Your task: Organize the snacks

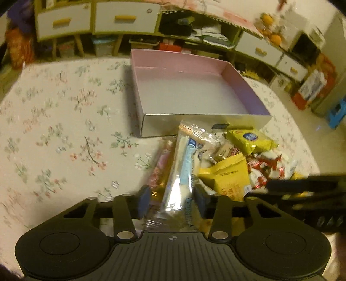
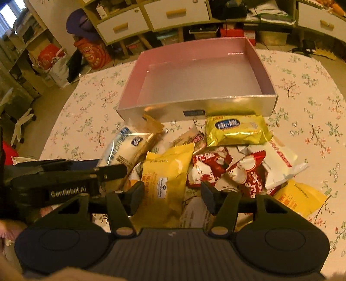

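A shallow box [image 1: 205,124] with a pink inside and silver walls stands empty on the floral tablecloth. Snack packets lie heaped in front of it. My left gripper [image 1: 173,201] is shut on a long clear packet with a blue stripe [image 1: 183,168], whose far end points at the box. In the right wrist view, my right gripper [image 2: 173,194] stands open over a yellow packet [image 2: 166,179]. Its left pad touches the packet's edge and its right pad stands apart. The box [image 2: 194,108] lies beyond. Red-and-white packets [image 2: 216,168] lie right of the yellow one.
A yellow foil packet [image 2: 235,129] lies against the box's front wall, a white packet [image 2: 279,160] and another yellow one [image 2: 300,198] to the right. The left gripper's fingers [image 2: 112,170] cross the right view's left side. Drawers and cluttered shelves [image 1: 121,19] stand beyond the table.
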A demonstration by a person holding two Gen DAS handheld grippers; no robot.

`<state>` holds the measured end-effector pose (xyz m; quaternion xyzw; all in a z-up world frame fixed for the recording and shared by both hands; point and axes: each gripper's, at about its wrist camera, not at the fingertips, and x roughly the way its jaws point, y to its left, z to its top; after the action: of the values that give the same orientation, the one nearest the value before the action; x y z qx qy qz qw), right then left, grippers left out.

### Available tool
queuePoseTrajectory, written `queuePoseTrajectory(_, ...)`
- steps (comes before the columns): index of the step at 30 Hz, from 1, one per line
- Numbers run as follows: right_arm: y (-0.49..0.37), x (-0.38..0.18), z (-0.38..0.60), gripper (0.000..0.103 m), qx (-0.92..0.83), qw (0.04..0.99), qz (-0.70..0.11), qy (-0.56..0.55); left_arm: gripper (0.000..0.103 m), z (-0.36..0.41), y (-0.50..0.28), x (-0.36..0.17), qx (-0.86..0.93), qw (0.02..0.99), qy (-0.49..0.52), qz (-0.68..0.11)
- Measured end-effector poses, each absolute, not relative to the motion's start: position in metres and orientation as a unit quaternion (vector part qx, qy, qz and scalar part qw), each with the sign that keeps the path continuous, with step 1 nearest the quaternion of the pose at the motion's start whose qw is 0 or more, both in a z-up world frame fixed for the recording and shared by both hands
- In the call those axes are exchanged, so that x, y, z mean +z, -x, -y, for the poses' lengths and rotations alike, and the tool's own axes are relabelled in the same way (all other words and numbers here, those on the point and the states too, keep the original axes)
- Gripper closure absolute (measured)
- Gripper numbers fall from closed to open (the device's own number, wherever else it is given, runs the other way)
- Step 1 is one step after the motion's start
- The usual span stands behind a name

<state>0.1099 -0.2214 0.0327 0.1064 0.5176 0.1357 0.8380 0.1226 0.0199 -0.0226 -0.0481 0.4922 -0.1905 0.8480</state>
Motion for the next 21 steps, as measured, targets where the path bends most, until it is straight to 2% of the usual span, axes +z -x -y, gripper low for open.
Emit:
queuePoseTrajectory(7, -0.110, 0.022, 0.208, 0.049, 0.135, 0.830, -0.534, -0.088, 0.080, -0.024, -0.119, -0.019, -0.171, 0.856, 0.049, -0.486)
queuePoseTrajectory(18, -0.113, 0.010, 0.183, 0.047, 0.130, 0.828, -0.542, -0.059, 0.081, -0.031, -0.114, -0.019, -0.154, 0.861, 0.027, -0.485)
queuePoseTrajectory(19, -0.113, 0.009, 0.182, 0.048, 0.129, 0.828, -0.542, -0.058, 0.081, -0.032, -0.114, -0.019, -0.153, 0.861, 0.027, -0.485)
queuePoseTrajectory(21, -0.114, 0.009, 0.182, 0.059, 0.127, 0.831, -0.539, -0.058, 0.081, -0.033, -0.114, -0.020, -0.152, 0.860, 0.027, -0.486)
